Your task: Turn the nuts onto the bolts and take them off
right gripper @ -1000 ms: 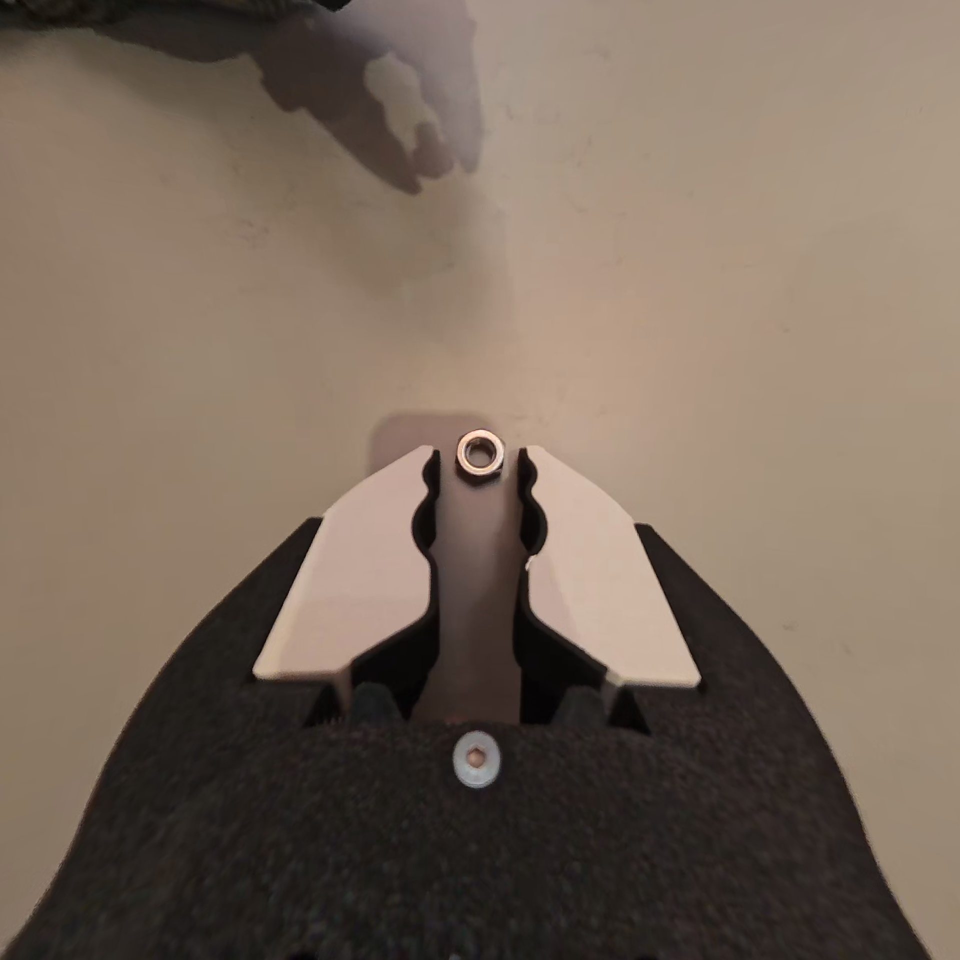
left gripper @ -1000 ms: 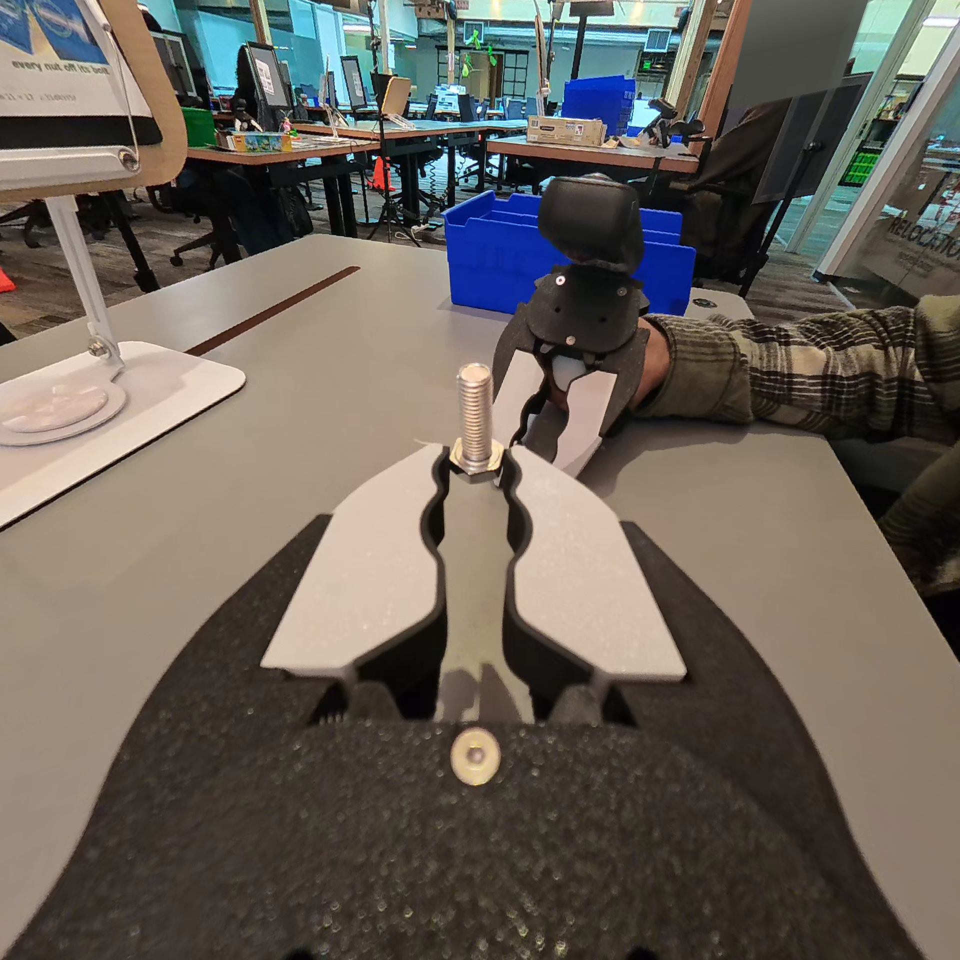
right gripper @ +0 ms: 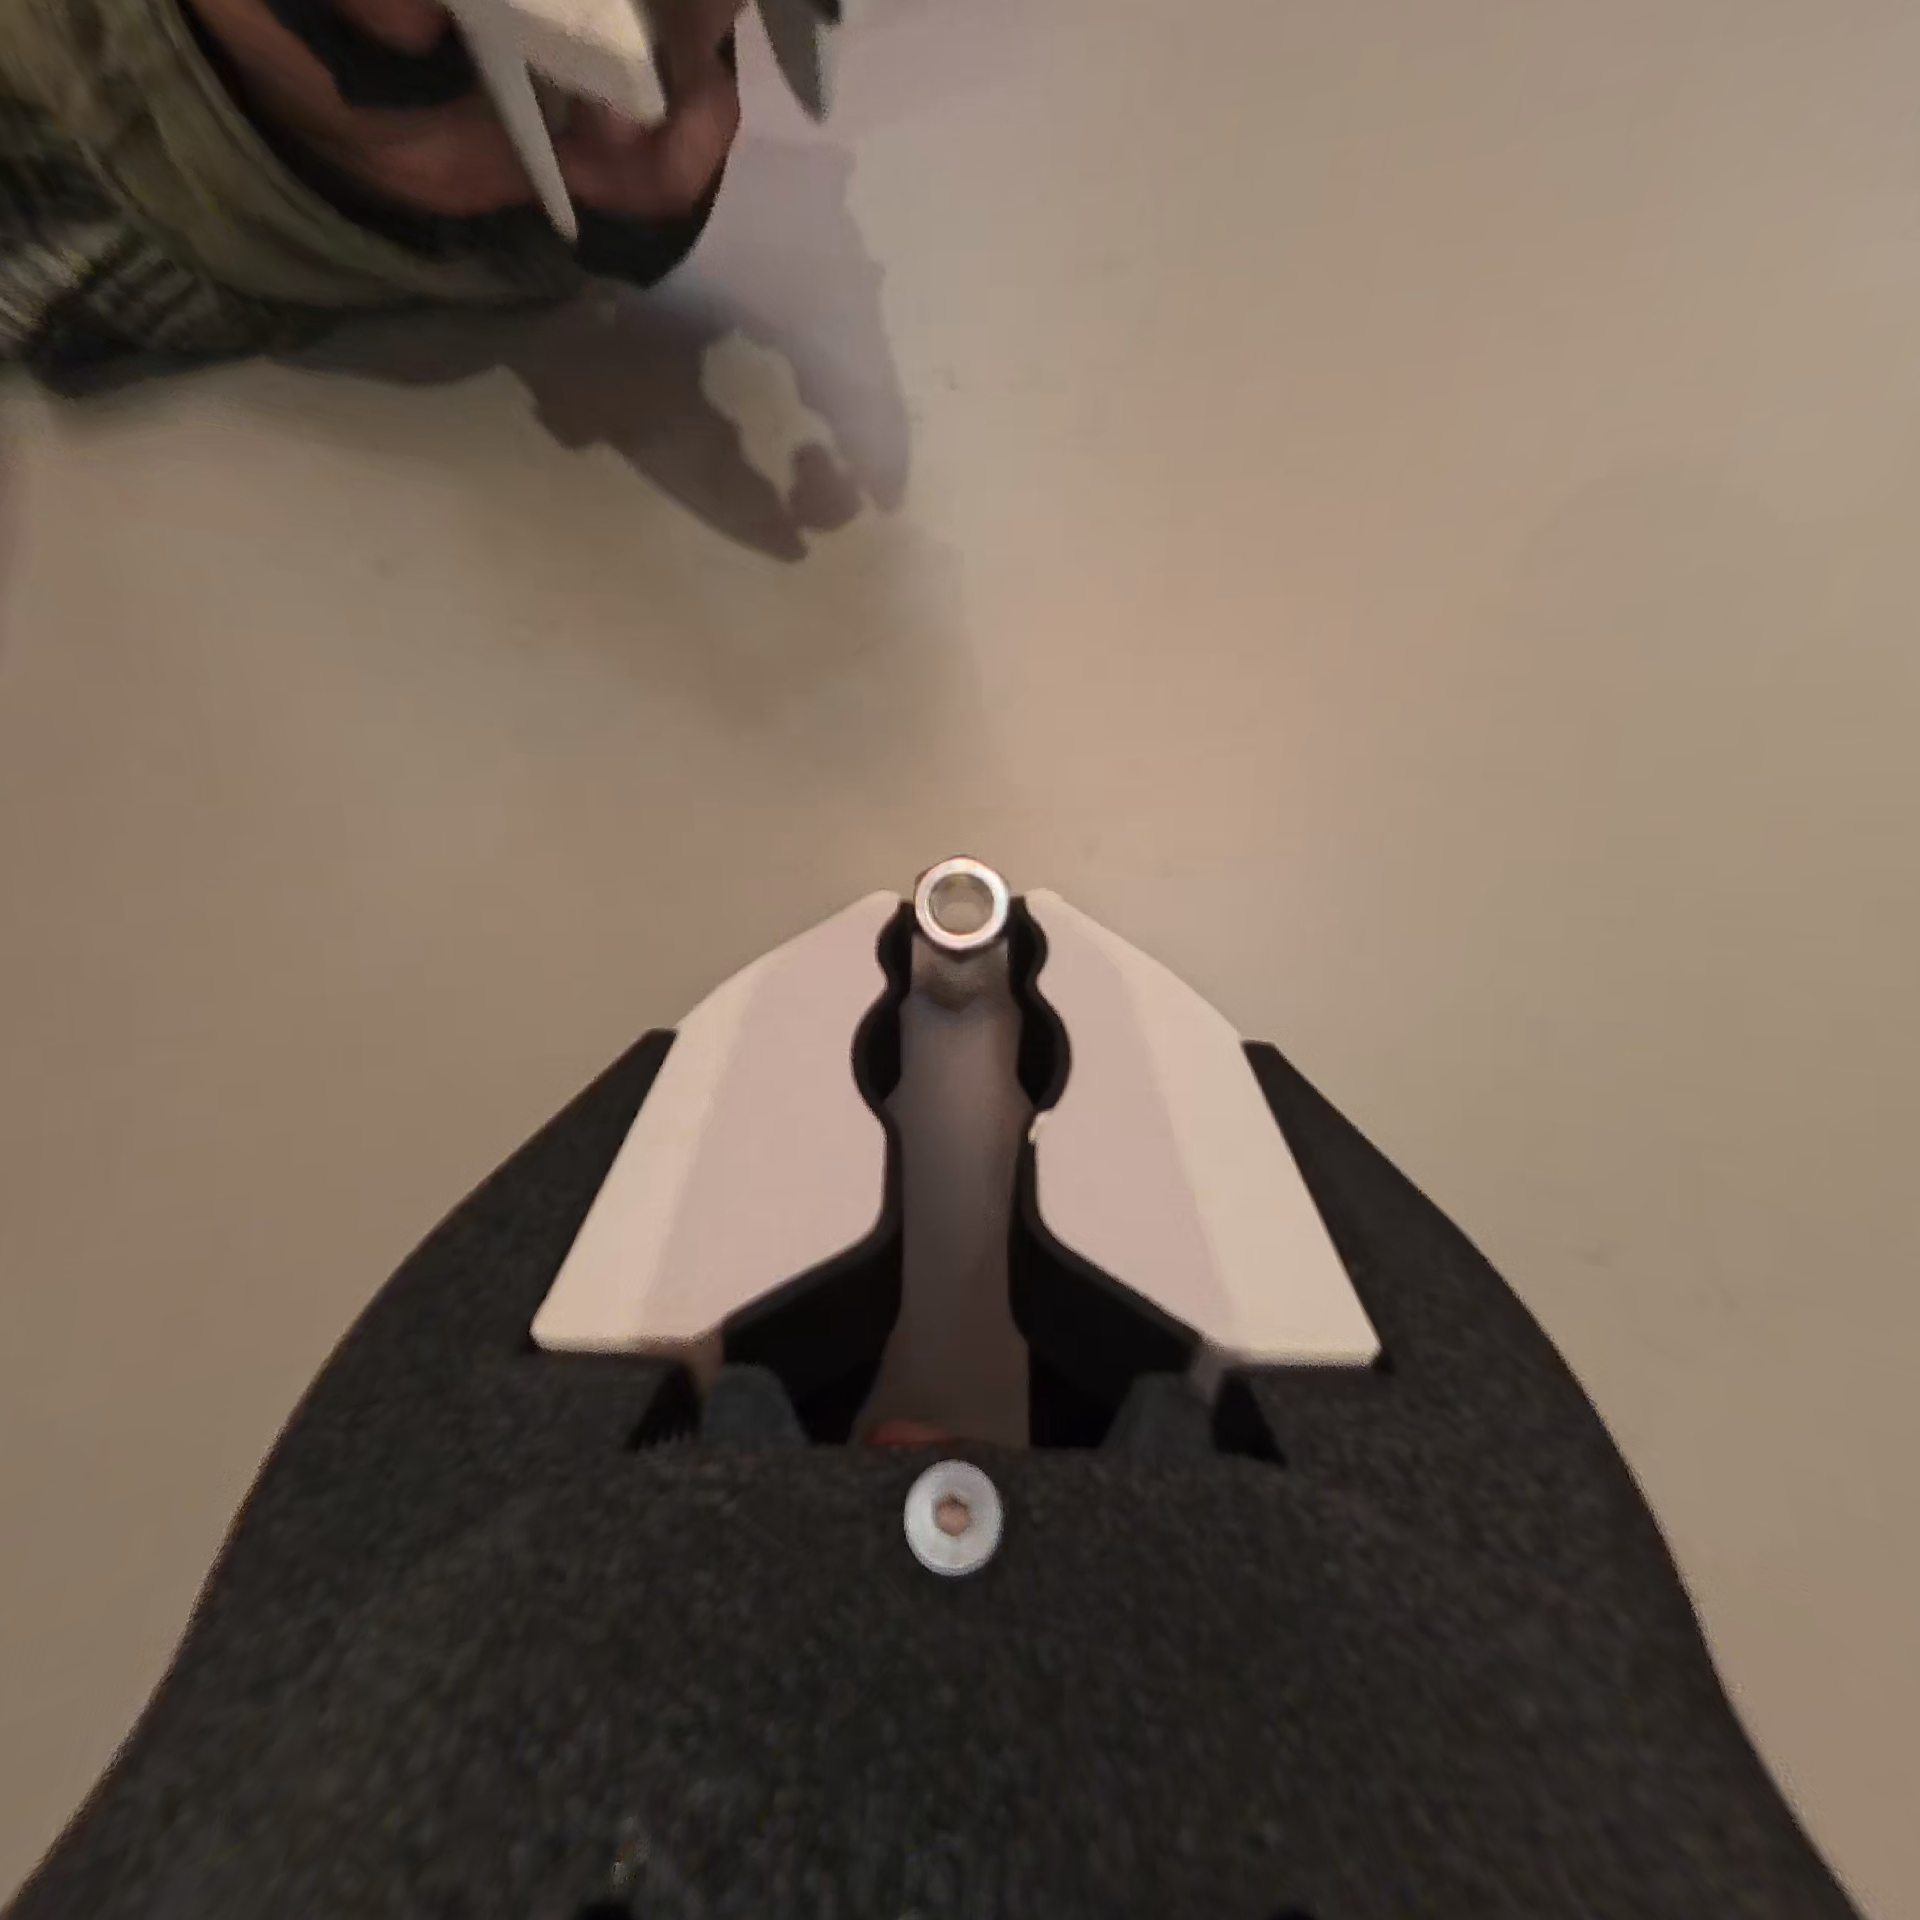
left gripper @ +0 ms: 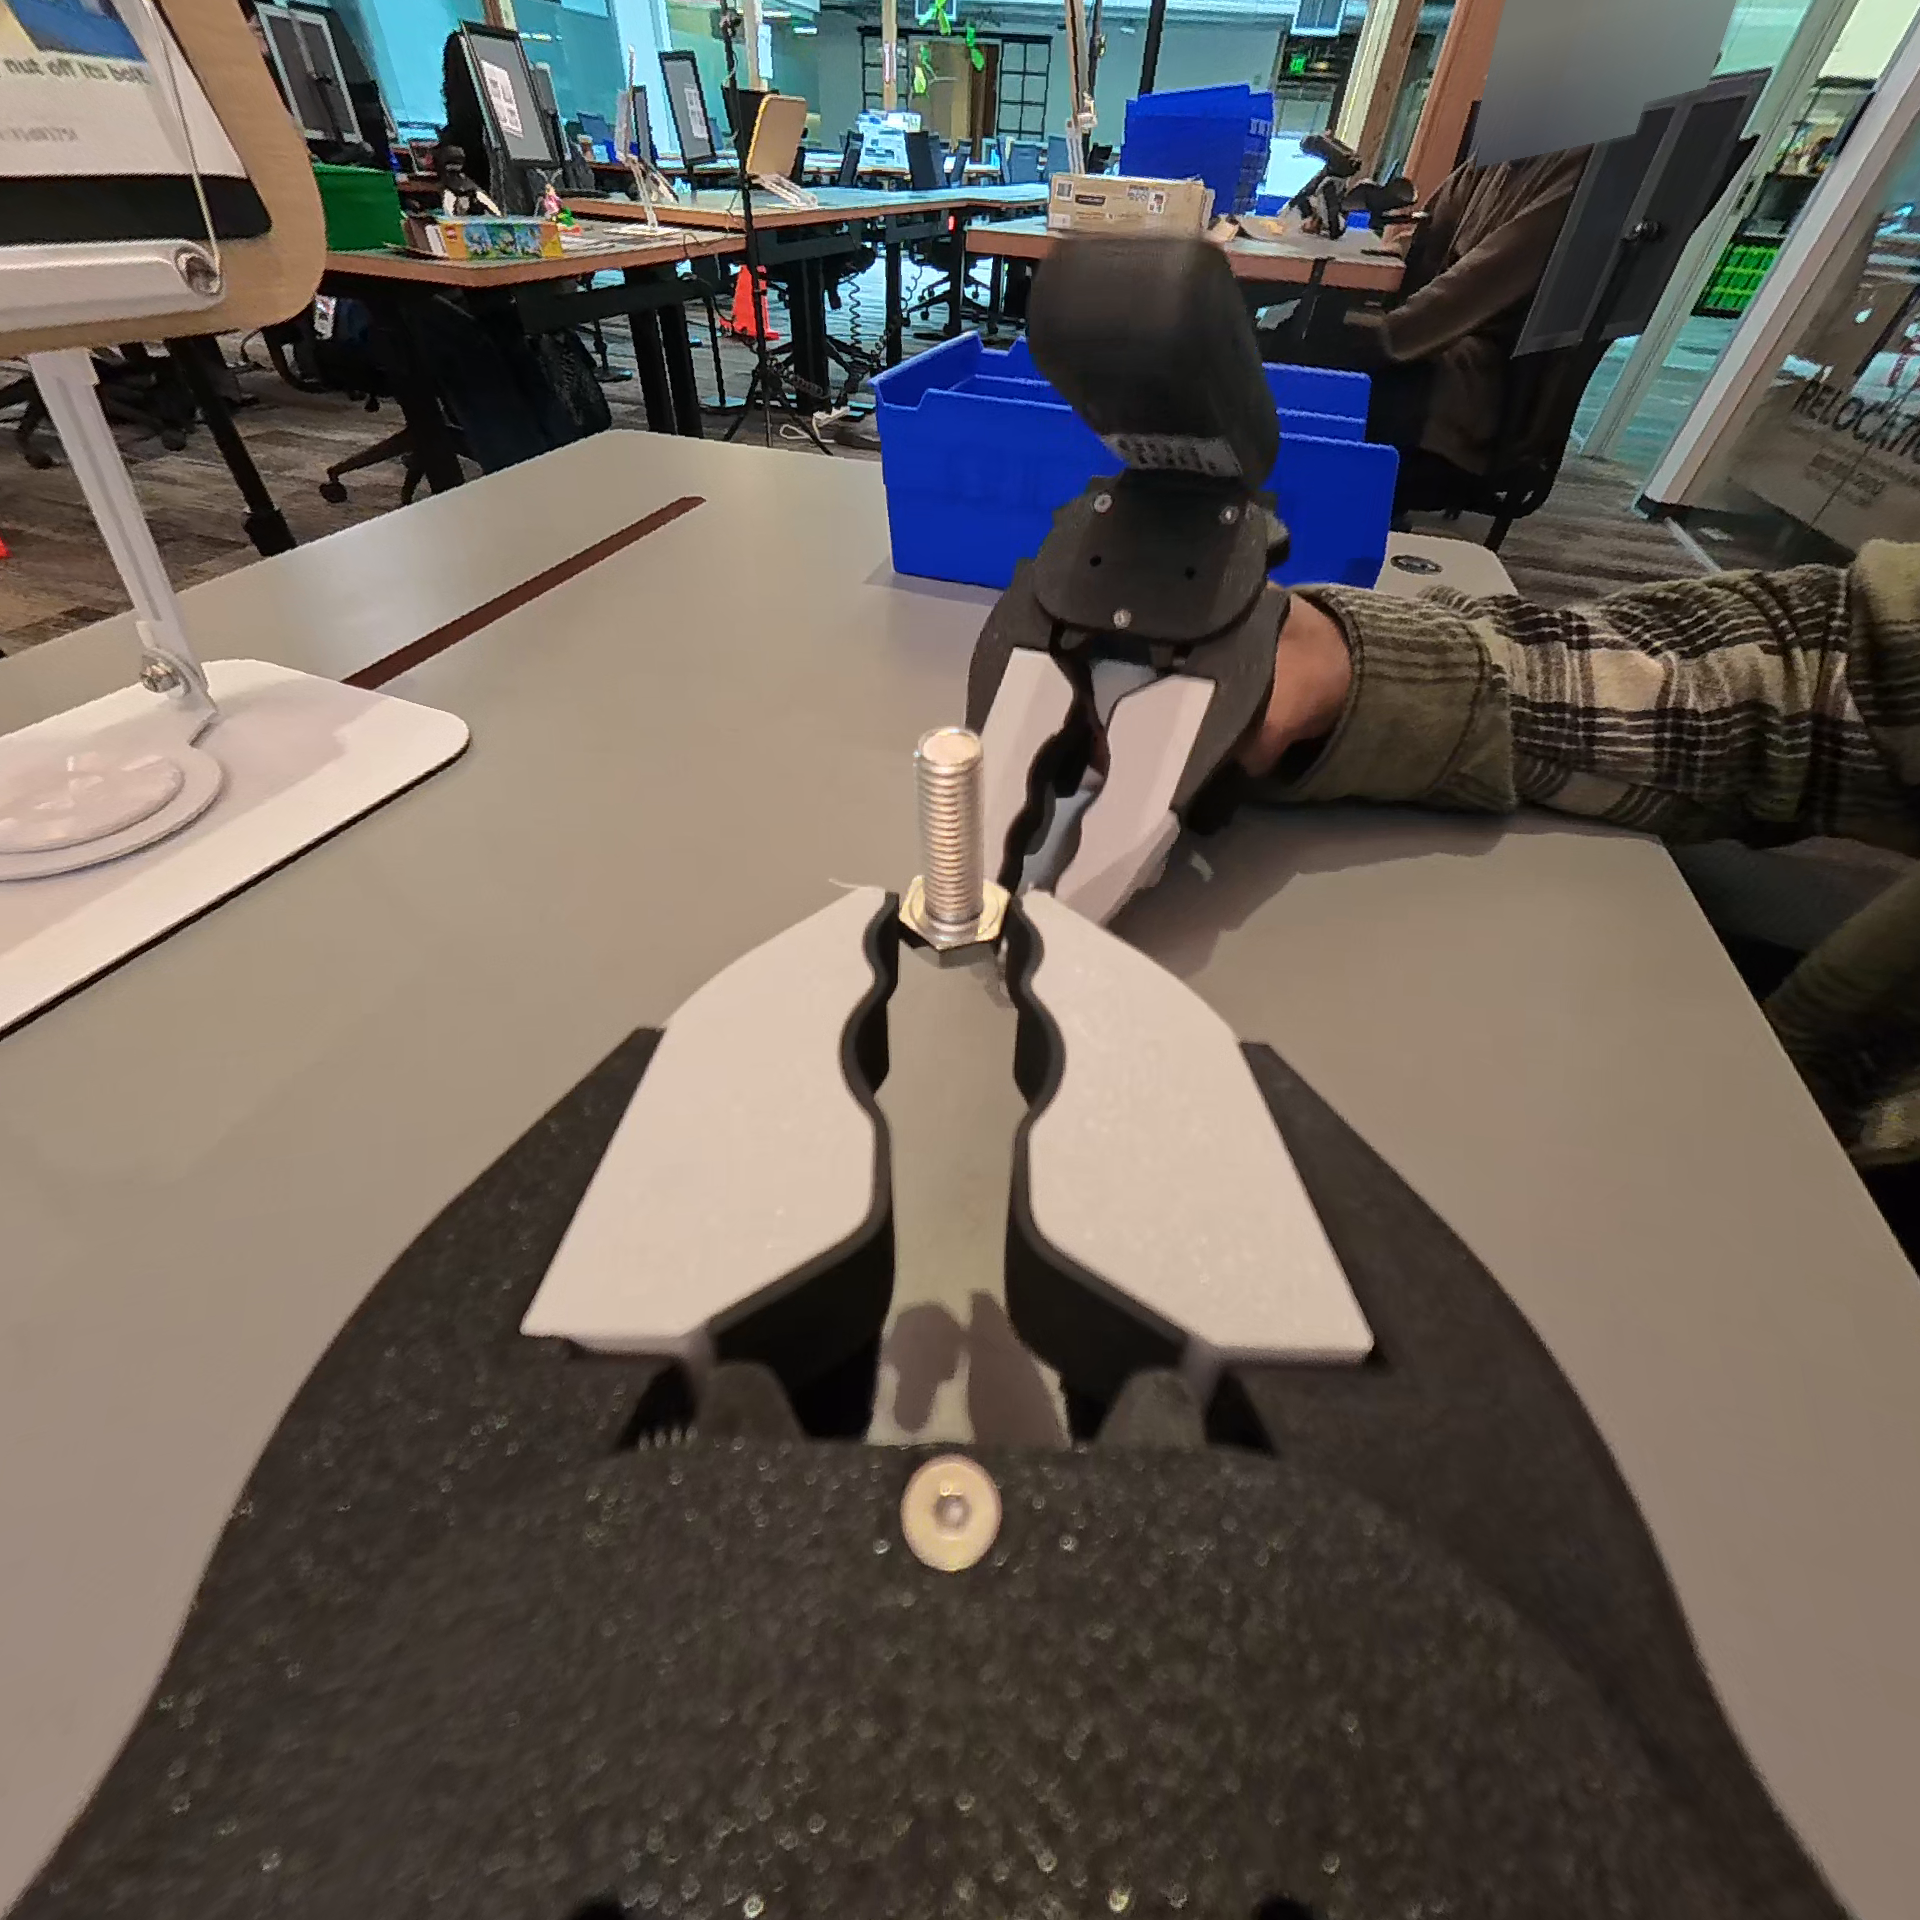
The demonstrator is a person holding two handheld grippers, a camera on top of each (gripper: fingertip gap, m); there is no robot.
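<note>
**Each gripper clamped on its own half of the fastener**

The left gripper [left gripper: 948, 920], two pale grey fingers on a black textured body, is clamped by its tips on the hexagonal head of a silver threaded steel bolt [left gripper: 948, 821]. The bolt stands upright, head at the fingertips and bare threaded shank rising above them, over the grey table [left gripper: 623, 831].

Just beyond the bolt and slightly to its right, the right gripper [left gripper: 1081, 831] points steeply down toward the table. It is held by a hand [left gripper: 1299, 686] coming out of a green plaid sleeve [left gripper: 1621, 707]. In its own wrist view, the right gripper [right gripper: 961, 914] is closed by its tips on a small silver hexagonal steel nut [right gripper: 961, 902], the nut's hole facing the camera, with plain table surface [right gripper: 1351, 520] beyond. At the upper left of that view, a blurred hand and part of the other tool show, with its shadow on the table.

Beyond the right gripper, at the table's far edge, sits an open blue plastic bin [left gripper: 966, 468]; its interior shows dividing walls, but its contents cannot be made out. Far to the left of the left gripper stands a white stand with a flat base [left gripper: 260, 748] carrying a printed sheet.
</note>
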